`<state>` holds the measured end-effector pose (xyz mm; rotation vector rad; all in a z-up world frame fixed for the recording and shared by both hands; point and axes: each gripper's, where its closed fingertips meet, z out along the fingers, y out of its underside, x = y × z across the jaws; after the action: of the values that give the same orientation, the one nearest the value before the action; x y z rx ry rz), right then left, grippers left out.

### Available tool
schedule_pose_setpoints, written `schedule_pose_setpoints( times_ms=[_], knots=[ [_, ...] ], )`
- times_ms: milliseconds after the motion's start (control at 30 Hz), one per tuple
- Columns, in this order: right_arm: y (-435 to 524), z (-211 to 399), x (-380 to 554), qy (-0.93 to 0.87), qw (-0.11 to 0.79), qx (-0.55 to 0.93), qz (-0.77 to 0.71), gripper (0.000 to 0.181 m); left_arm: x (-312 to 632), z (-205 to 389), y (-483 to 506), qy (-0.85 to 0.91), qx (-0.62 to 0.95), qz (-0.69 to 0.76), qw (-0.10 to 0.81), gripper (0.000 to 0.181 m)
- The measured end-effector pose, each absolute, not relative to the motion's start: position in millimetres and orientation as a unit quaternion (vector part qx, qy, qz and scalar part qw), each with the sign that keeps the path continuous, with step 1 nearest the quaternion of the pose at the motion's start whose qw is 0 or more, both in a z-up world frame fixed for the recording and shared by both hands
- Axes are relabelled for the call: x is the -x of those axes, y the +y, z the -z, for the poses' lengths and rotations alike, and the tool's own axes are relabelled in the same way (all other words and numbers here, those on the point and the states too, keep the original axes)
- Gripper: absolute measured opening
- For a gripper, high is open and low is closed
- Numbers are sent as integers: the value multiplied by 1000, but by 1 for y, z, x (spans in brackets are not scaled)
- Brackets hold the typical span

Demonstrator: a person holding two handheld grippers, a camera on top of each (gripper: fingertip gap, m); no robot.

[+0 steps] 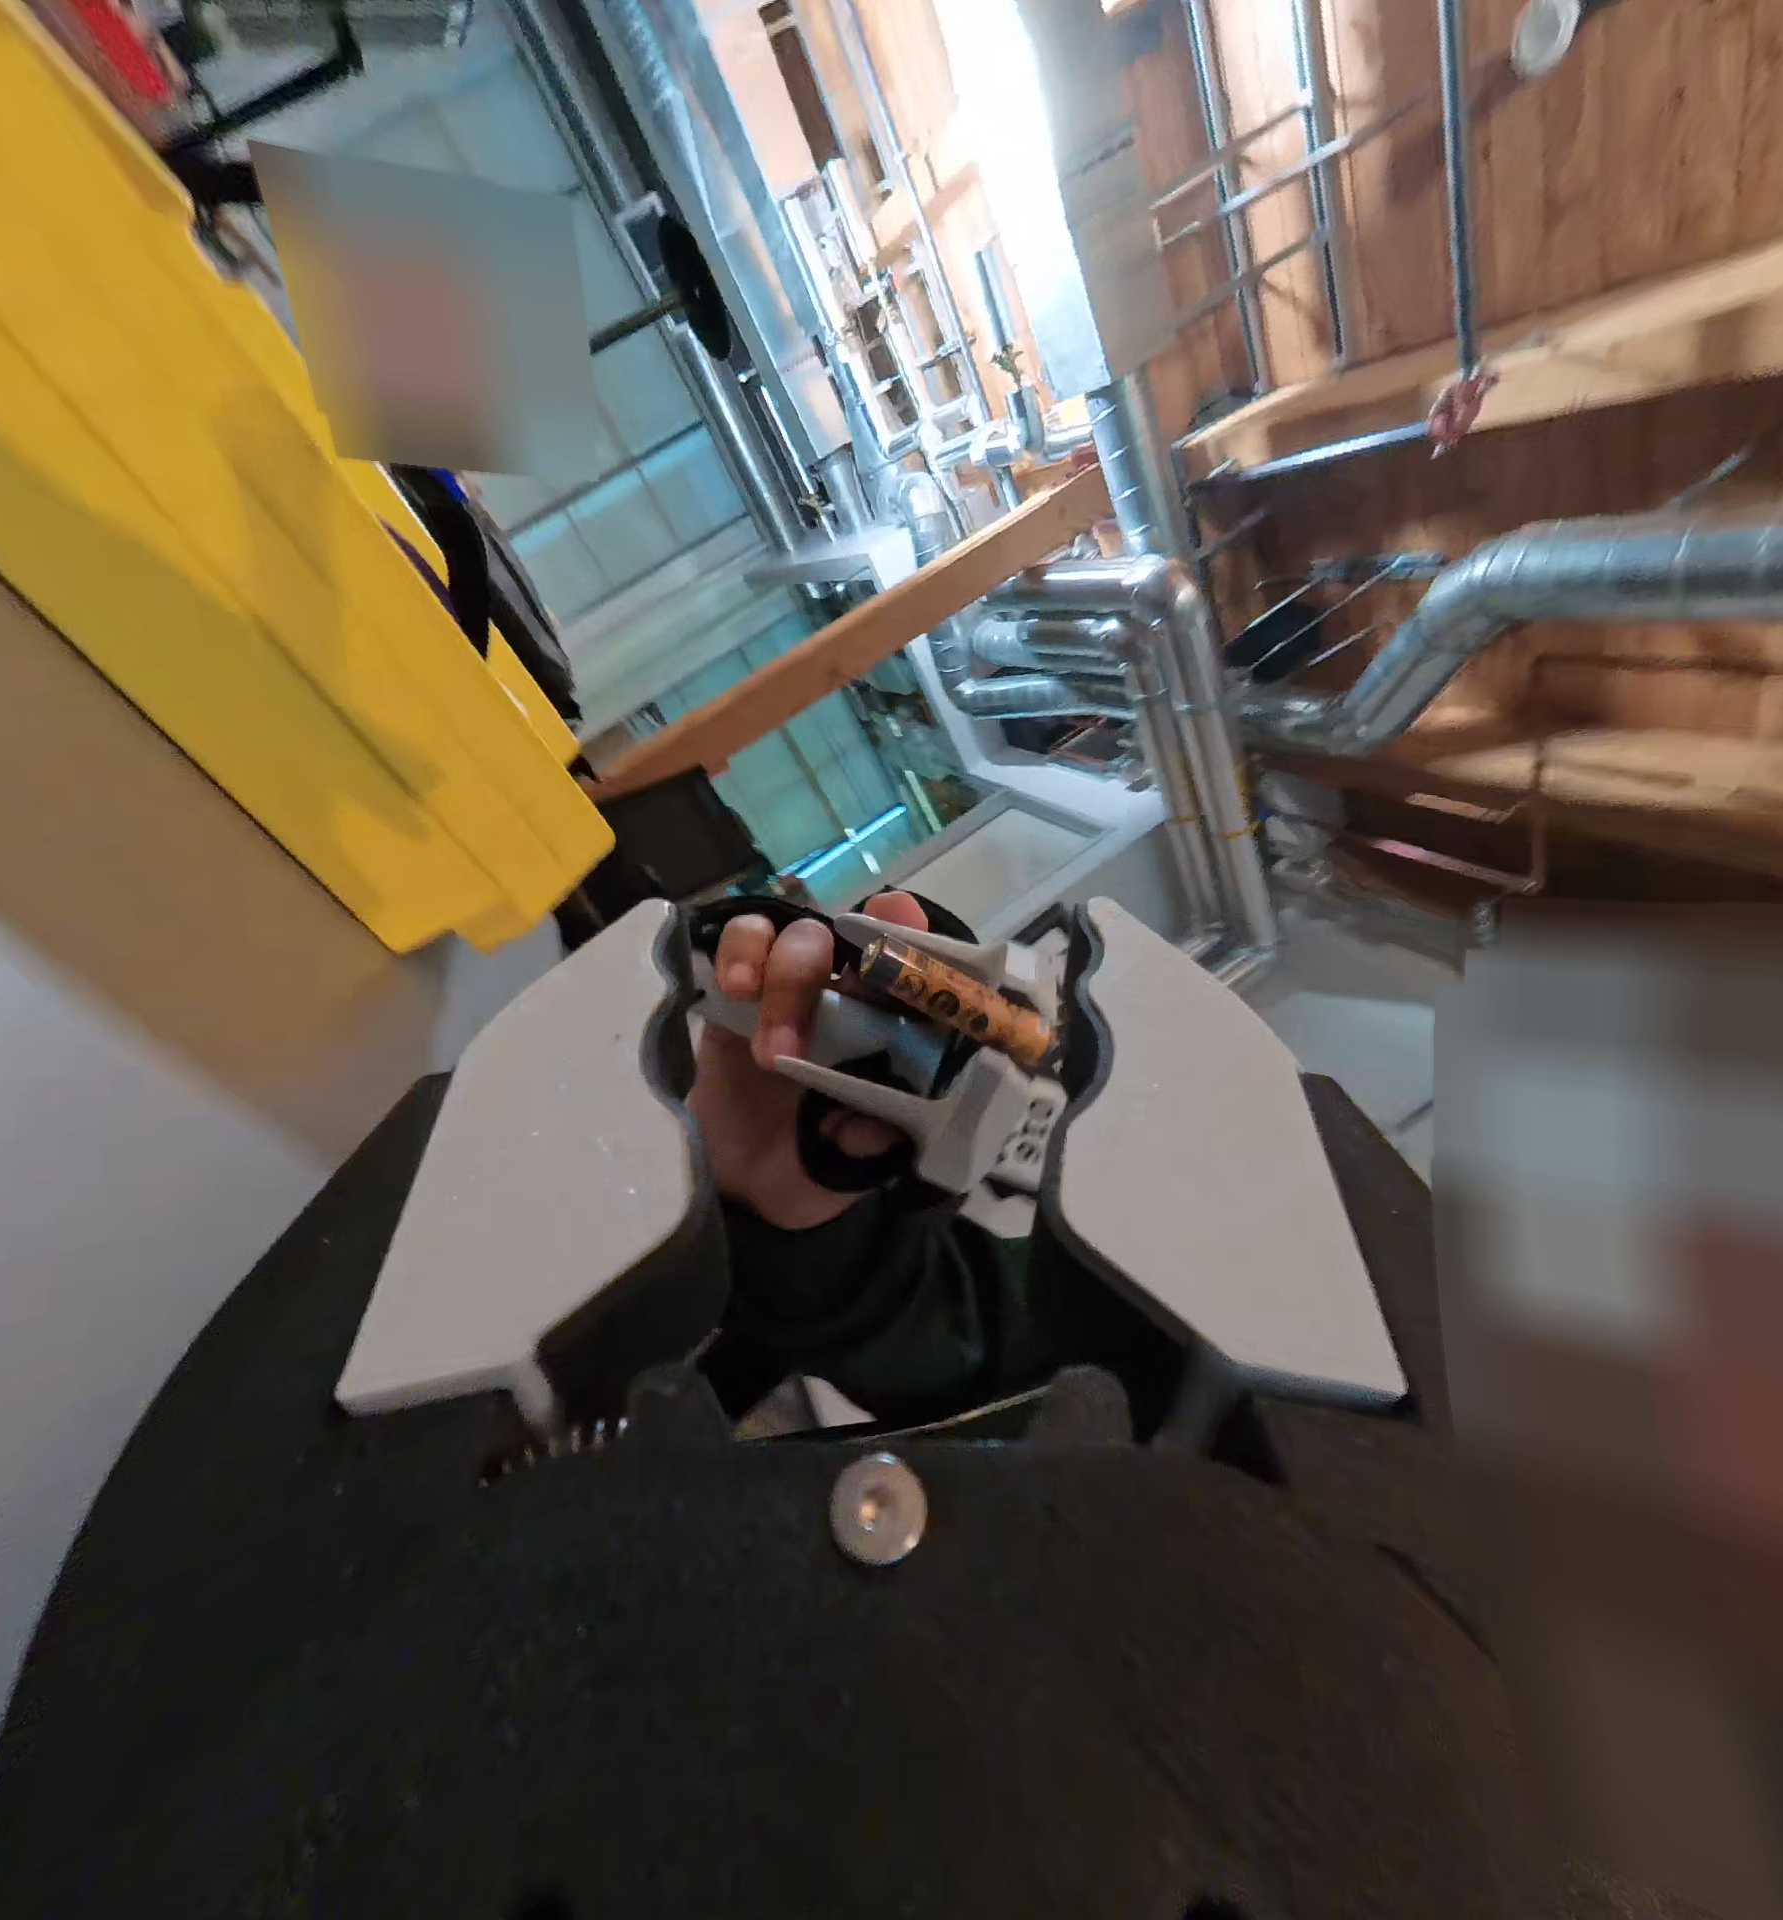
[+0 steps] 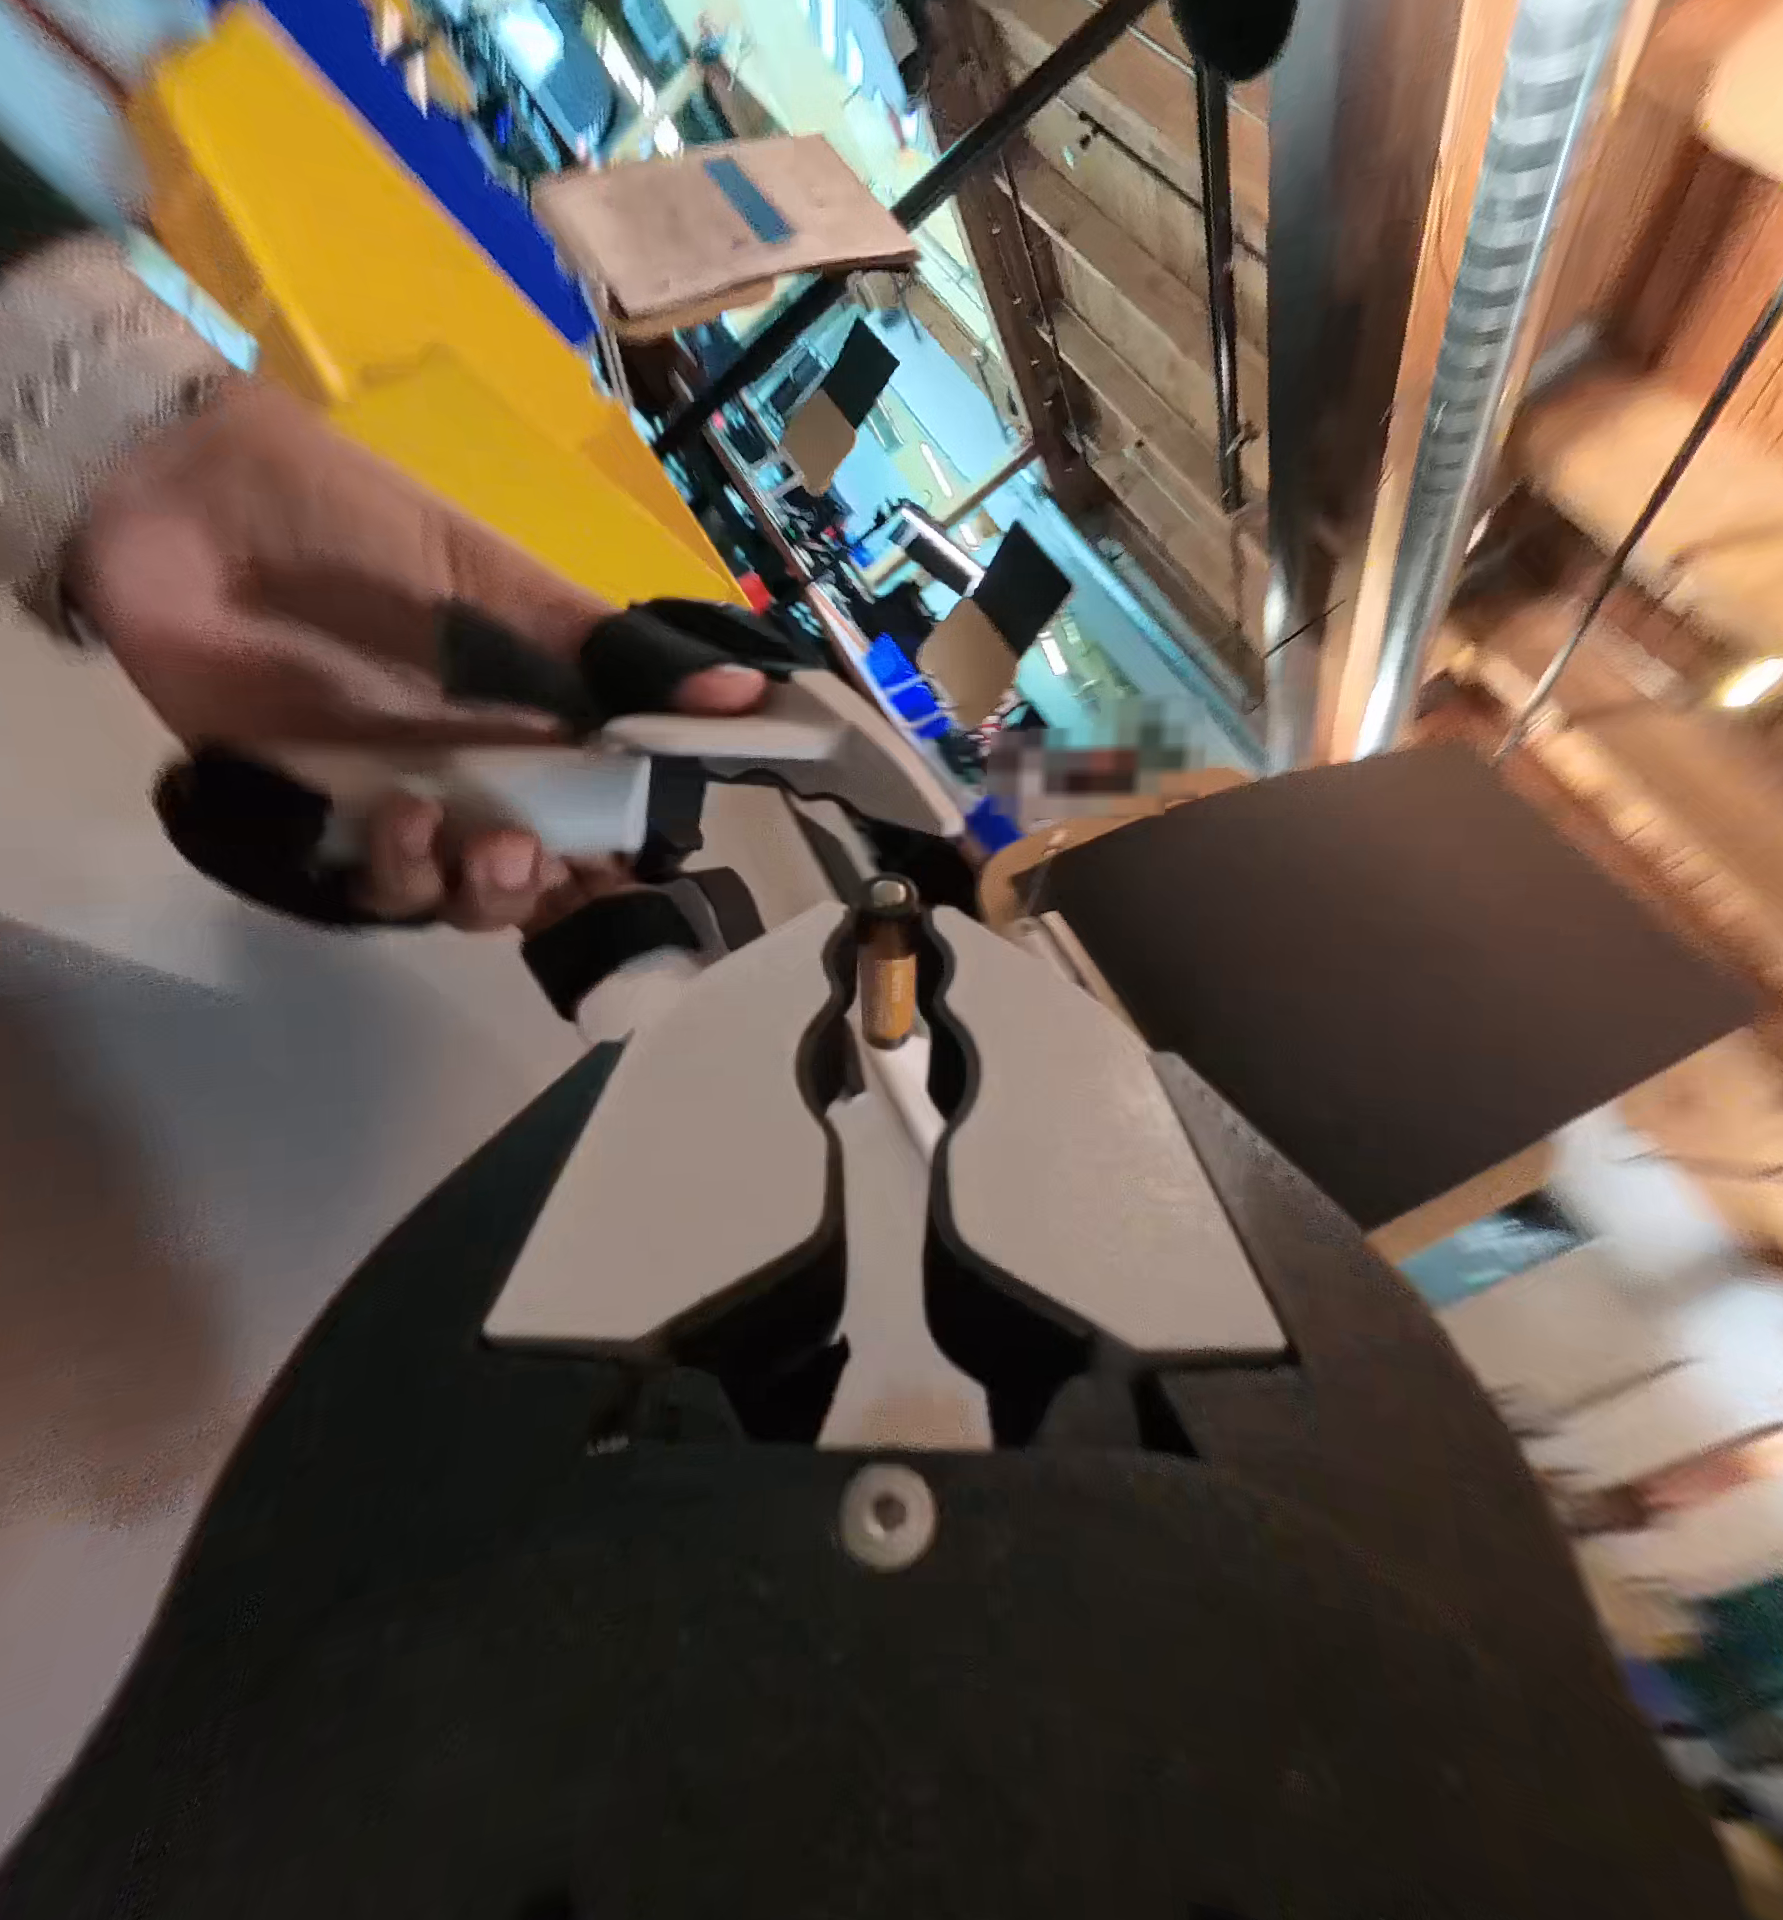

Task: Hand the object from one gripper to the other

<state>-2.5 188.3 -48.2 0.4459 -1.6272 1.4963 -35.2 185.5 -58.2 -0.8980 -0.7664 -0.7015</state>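
Observation:
An orange and black battery (image 2: 887,977) stands clamped between the fingertips of my right gripper (image 2: 885,920), which is shut on it. In the left wrist view the battery (image 1: 960,992) shows in the right gripper (image 1: 866,1003), held by a hand just beyond my left gripper (image 1: 874,914). The left gripper's jaws are wide open and empty, and the battery appears in the gap near its right finger. In the right wrist view one of the left gripper's fingers (image 2: 814,732), held by the other hand, sits just above and behind the battery tip.
Both grippers are held up in the air. Yellow bins (image 1: 191,520) (image 2: 399,312) stand to the left. Metal ducts (image 1: 1489,603) and wooden walls are on the right. A black panel (image 2: 1334,935) lies close on the right of the right gripper. Left and right tips are no more than a few centimetres apart.

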Motion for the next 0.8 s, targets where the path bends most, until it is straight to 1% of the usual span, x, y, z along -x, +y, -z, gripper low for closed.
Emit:
schedule_pose_setpoints(
  times_ms=[67,167,200,267,367,500,600,733,767,800],
  knots=[
    [192,49,9,-688,323,-93,-644,11,36,63,182,-338,459,261,779,67],
    [195,49,12,-714,137,14,-687,11,37,83,184,-321,564,140,748,64],
    [197,48,14,-709,93,39,-698,11,33,83,185,-299,587,113,744,59],
    [199,51,19,-710,51,66,-700,10,22,80,193,-248,626,82,735,50],
    [197,62,20,-733,26,66,-677,11,7,85,204,-183,679,39,710,40],
    [191,75,15,-754,-8,70,-653,10,5,102,212,-142,735,-42,662,27],
    [188,78,11,-760,-8,59,-648,10,7,111,213,-140,758,-70,633,10],
    [187,79,14,-748,27,40,-662,11,7,113,213,-154,758,-53,632,10],
    [188,78,18,-740,48,39,-670,19,8,113,213,-158,757,-53,632,10],
    [189,73,24,-727,71,40,-681,37,9,113,212,-162,754,-54,634,10]
  ],
)
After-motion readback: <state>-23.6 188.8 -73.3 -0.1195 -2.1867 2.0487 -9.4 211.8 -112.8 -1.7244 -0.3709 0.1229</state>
